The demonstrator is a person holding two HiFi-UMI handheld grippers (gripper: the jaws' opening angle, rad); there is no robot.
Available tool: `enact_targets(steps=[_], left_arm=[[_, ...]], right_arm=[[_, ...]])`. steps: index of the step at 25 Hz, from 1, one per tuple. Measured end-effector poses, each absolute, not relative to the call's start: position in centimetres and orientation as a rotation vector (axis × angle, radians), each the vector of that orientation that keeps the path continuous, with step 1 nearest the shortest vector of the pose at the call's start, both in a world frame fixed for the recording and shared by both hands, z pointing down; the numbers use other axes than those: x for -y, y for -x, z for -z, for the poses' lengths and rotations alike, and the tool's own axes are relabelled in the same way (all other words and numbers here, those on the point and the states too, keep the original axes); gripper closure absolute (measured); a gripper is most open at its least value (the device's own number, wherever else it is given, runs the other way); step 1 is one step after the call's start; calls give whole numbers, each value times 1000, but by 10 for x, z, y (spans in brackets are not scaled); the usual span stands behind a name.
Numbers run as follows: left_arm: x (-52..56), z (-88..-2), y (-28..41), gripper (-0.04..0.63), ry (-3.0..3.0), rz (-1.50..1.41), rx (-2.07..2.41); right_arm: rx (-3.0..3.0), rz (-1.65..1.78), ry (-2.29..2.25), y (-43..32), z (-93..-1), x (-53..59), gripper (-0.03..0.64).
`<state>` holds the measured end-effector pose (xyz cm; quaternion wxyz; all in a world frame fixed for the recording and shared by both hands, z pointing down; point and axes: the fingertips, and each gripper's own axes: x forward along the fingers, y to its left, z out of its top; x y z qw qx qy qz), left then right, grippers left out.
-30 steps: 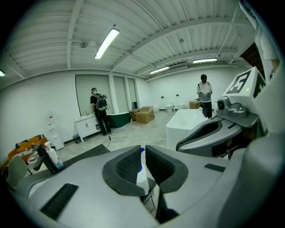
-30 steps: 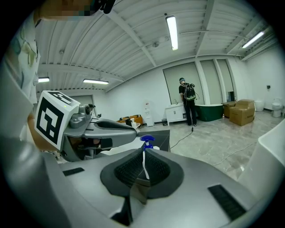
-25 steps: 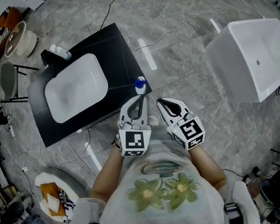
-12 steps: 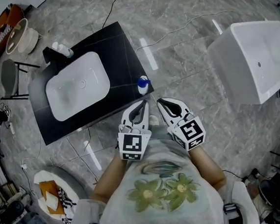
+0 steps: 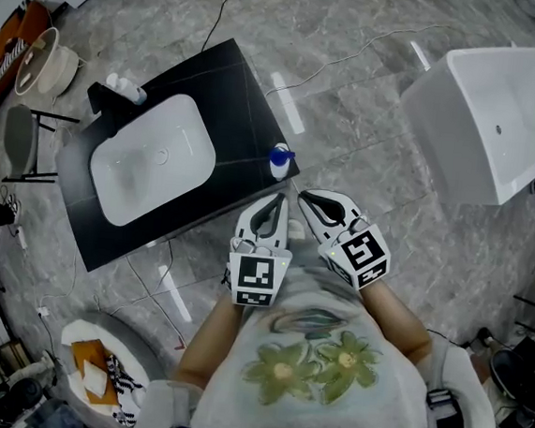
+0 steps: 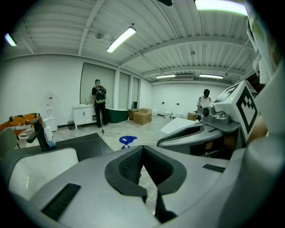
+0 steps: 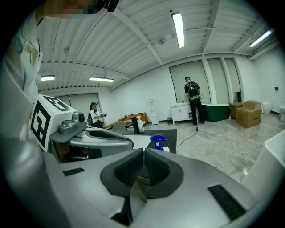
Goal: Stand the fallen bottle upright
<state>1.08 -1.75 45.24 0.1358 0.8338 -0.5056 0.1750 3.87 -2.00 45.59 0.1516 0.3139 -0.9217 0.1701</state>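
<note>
A spray bottle [image 5: 278,160] with a blue head stands upright on the near right corner of the black counter [image 5: 232,92]. Its blue head also shows in the left gripper view [image 6: 128,140] and in the right gripper view [image 7: 158,141]. My left gripper [image 5: 279,199] is just short of the bottle, apart from it, jaws shut with nothing between them [image 6: 142,149]. My right gripper [image 5: 304,195] is beside it to the right, over the floor, pads together and empty [image 7: 143,152].
A white basin [image 5: 150,159] is set in the counter, with soap bottles [image 5: 124,86] at its back. A white bathtub [image 5: 489,117] stands at the upper right. Cables [image 5: 359,43] run over the marble floor. A round bin [image 5: 102,371] sits at the lower left.
My left gripper has drawn back a little from the bottle and rolled slightly. The bottle stays upright on the counter corner. The right gripper has not moved.
</note>
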Motion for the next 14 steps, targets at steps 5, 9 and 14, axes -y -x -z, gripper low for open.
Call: enact_targets(steps=[5, 9, 14], left_arm=[[14, -458, -8, 578, -2405, -514, 1459], [14, -460, -10, 578, -2400, -514, 1458], [12, -461, -13, 578, -2397, -514, 1460]], right_arm=[[2641, -490, -900, -38, -458, 18, 572], [2636, -488, -901, -40, -460, 16, 572], [2631, -501, -915, -45, -461, 13, 572]])
